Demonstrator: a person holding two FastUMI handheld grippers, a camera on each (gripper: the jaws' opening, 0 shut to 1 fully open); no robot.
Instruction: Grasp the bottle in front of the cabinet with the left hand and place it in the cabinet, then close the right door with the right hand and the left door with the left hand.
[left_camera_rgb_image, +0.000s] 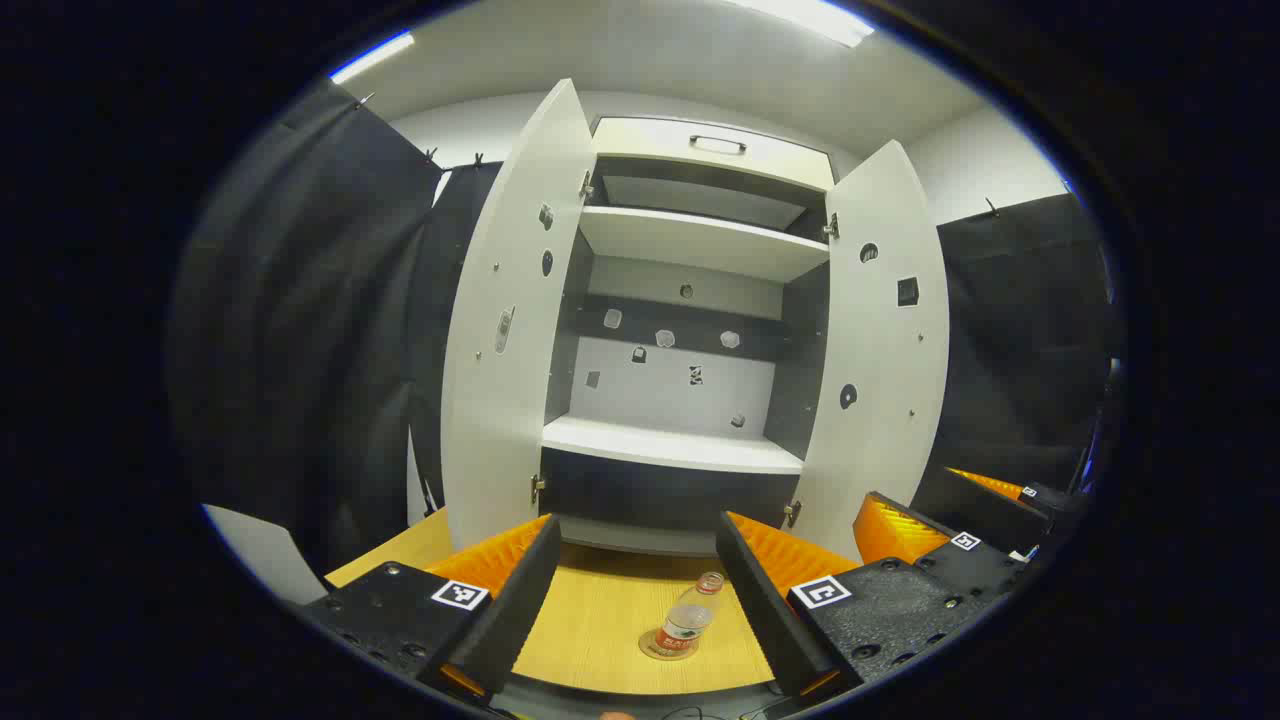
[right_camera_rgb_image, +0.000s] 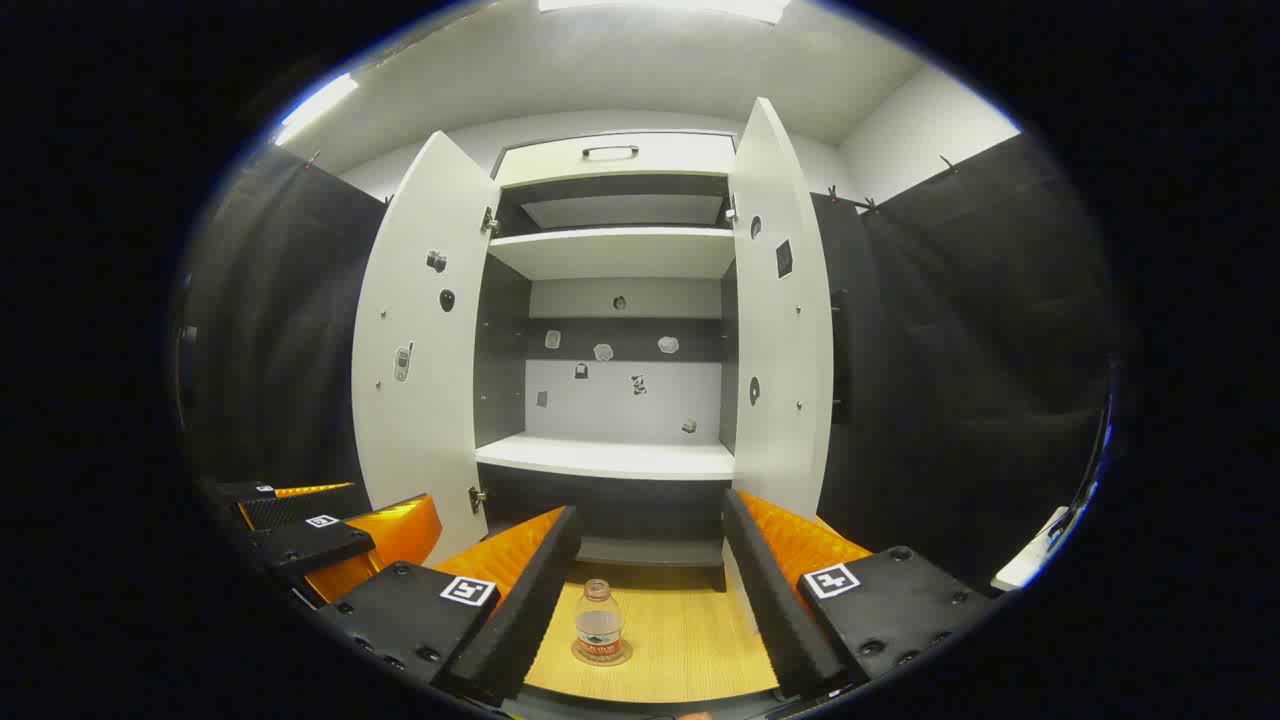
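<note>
Bottle (left_camera_rgb_image: 689, 622) upright on the wooden tabletop (left_camera_rgb_image: 600, 630) before the cabinet (left_camera_rgb_image: 690, 300), both doors wide open, left gripper (left_camera_rgb_image: 635, 570) jaws spread above it, right gripper (right_camera_rgb_image: 650, 560) jaws spread, empty.

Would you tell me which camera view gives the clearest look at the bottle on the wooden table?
The right gripper view: the bottle stands upright and nearly centred between that gripper's open fingers, its neck and label clear. In the left gripper view the bottle appears leaning from lens distortion, close beside the right-hand finger.
</note>
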